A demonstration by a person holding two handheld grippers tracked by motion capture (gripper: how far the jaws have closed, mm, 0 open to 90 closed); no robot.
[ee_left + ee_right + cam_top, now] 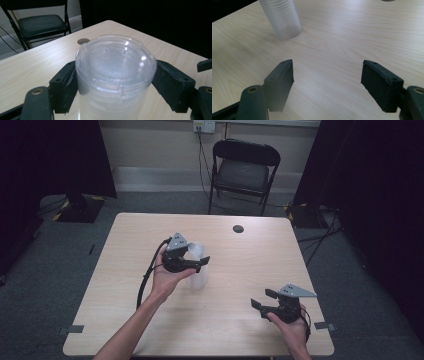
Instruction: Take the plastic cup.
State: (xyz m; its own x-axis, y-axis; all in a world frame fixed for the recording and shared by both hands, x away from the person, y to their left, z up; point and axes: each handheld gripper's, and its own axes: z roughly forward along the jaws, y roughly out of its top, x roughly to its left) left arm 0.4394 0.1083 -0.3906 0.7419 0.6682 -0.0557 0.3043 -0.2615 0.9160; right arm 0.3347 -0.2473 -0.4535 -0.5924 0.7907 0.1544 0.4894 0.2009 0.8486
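At frame centre the left gripper (196, 256) clasps the top of an upturned stack of clear plastic cups (113, 75), while the right gripper (263, 299), lower right, hangs released above the wooden table (125, 285).

left gripper (199, 256): hand's got it at mid-table, jaws around the stack of clear cups (199, 270)
right gripper (264, 299): near the front right corner, jaws apart, nothing in them
table (125, 270): light wood, small dark disc (238, 228) by the far edge
behind: black folding chair (243, 172)

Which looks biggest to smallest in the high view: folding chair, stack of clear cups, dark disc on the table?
1. Folding chair, though it stands farther back.
2. Stack of clear cups, between the left gripper jaws.
3. Dark disc, clearly smallest.
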